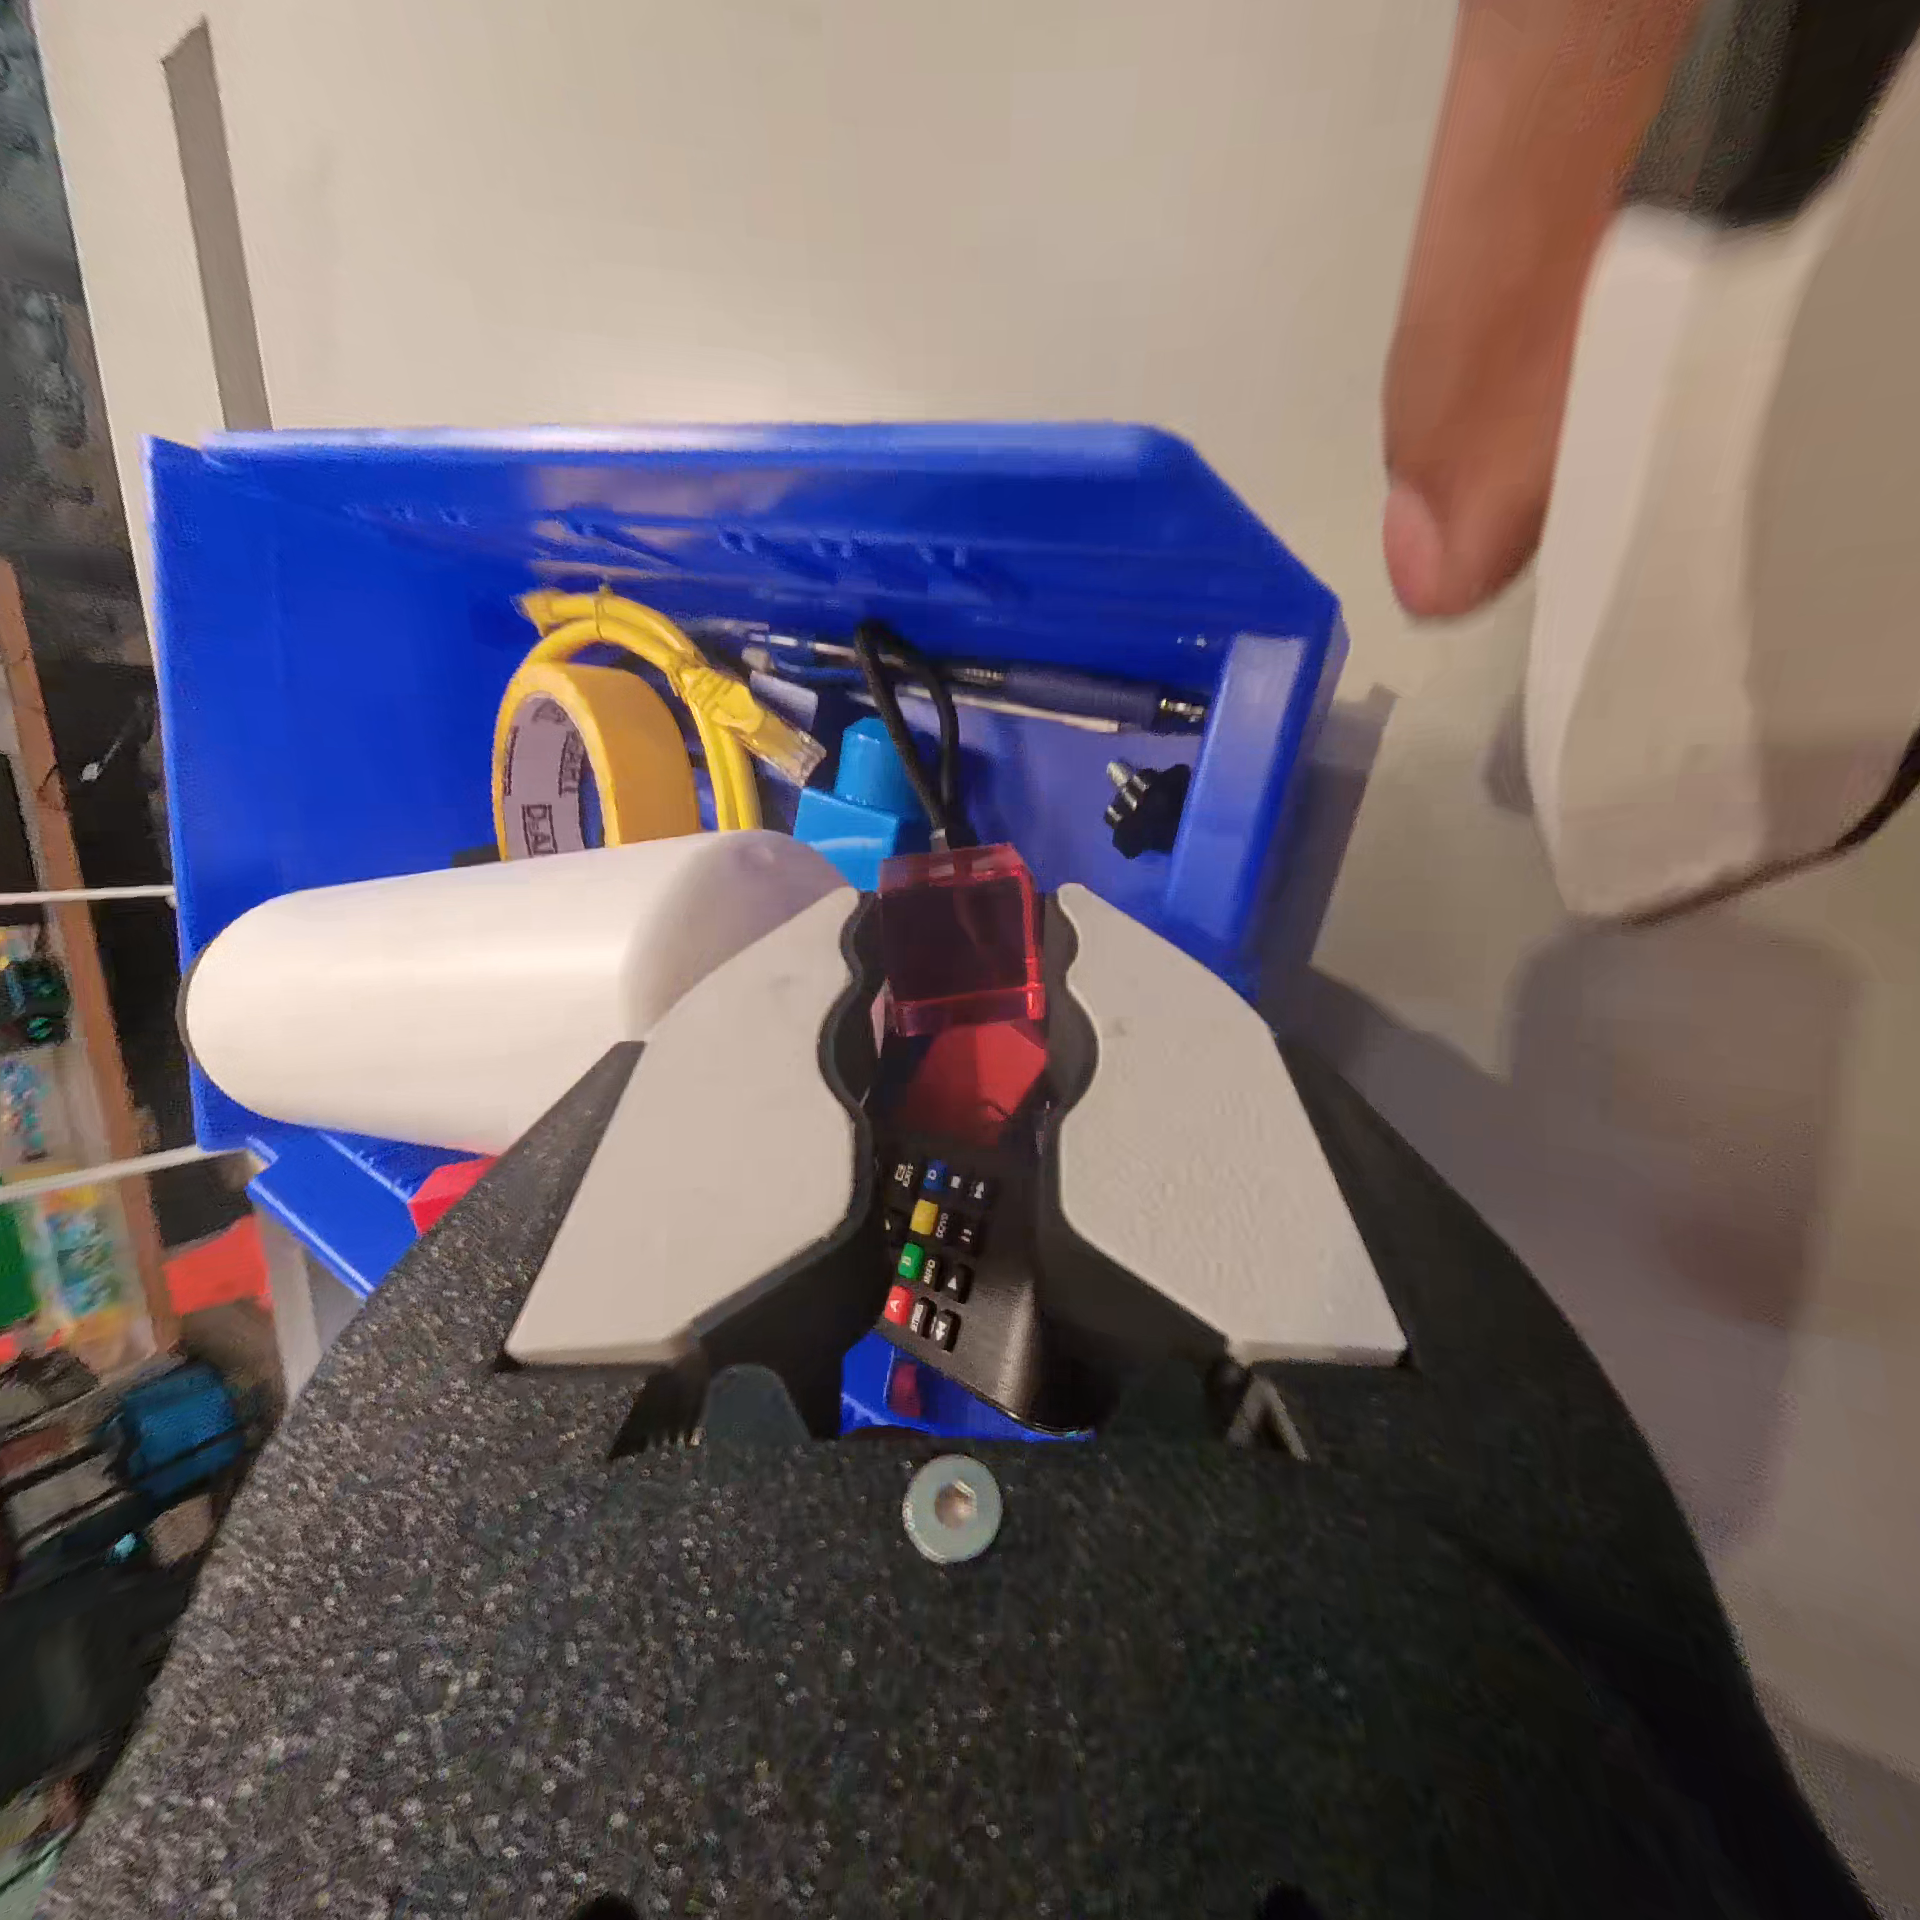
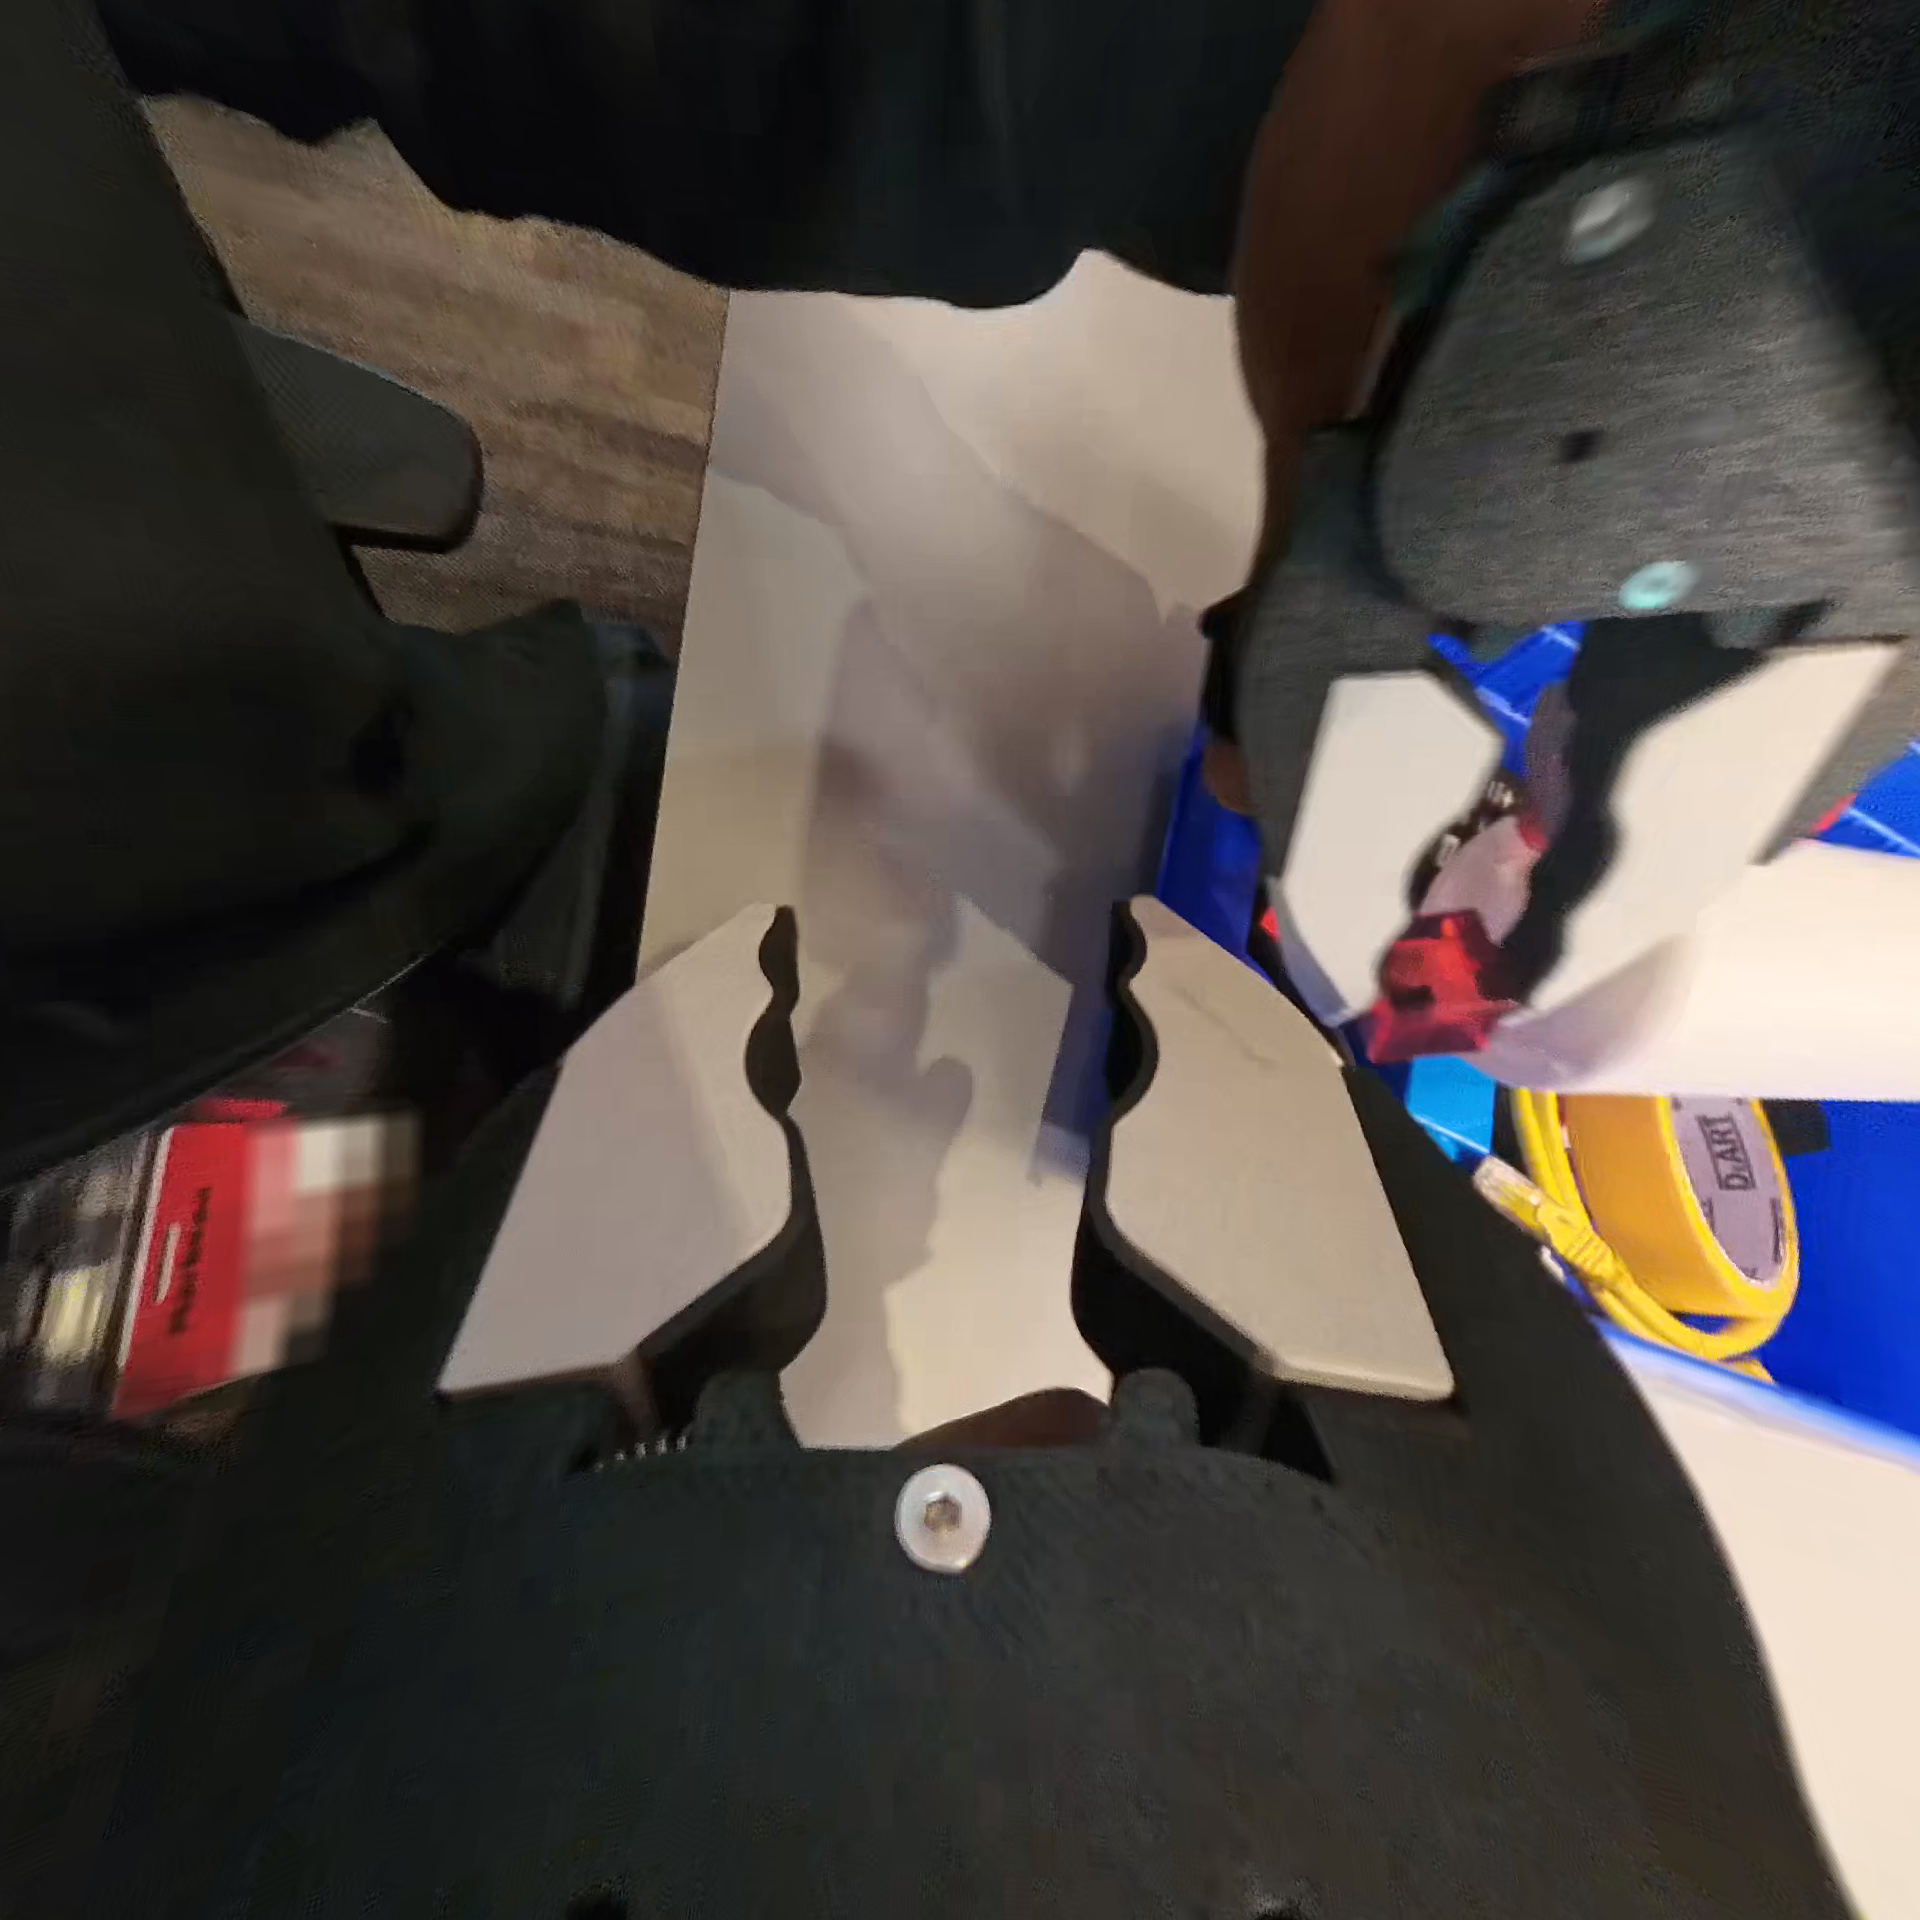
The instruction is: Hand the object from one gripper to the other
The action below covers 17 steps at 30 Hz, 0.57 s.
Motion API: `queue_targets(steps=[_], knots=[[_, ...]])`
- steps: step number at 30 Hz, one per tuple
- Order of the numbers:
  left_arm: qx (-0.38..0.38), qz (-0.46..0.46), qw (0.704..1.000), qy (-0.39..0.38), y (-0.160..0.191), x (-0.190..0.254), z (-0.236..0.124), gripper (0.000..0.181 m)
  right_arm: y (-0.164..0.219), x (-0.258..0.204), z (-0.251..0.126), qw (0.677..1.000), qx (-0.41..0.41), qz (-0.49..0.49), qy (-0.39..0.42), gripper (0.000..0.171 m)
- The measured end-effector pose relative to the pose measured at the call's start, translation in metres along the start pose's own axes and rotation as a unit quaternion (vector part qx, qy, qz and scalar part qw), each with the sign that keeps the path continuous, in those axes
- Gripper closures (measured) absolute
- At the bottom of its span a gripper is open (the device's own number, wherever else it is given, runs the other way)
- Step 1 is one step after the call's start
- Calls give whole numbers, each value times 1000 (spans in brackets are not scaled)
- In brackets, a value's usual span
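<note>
A small clear red block [image 1: 961,940] sits pinched between the tips of the left gripper [image 1: 961,961], whose jaws are clenched on it above a blue bin [image 1: 343,665] holding yellow tape [image 1: 597,764], a yellow cable [image 1: 717,707] and a remote [image 1: 951,1262]. The right gripper [image 2: 951,961] hangs nearby over the white table [image 2: 935,582], jaws spread and empty.

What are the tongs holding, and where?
The left tongs pinch a small red see-through block by its two sides. The right tongs are open, holding nothing.
</note>
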<state>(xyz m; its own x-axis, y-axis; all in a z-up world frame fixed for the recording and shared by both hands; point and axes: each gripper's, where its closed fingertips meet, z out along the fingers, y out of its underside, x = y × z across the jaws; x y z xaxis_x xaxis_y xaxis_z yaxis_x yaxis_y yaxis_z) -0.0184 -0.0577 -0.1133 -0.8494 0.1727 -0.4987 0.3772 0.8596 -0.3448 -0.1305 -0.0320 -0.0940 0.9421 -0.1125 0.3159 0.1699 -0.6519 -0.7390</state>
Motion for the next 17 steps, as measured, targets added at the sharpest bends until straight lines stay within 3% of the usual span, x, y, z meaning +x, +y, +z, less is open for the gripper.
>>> queue_targets(steps=[4, 10, 17], knots=[[-70, -2, 997, -14, 14, 0, 13, 152, 19, 22, -26, 1000, 1, 9, 16, 121], [-63, -49, 996, 26, 11, 3, 18, 139, 72, 59, -45, 998, -38, 32, 32, 125], [119, -117, 979, 118, -36, -4, -37, 129, 106, 66, -68, 997, 0, 46, -68, 123]])
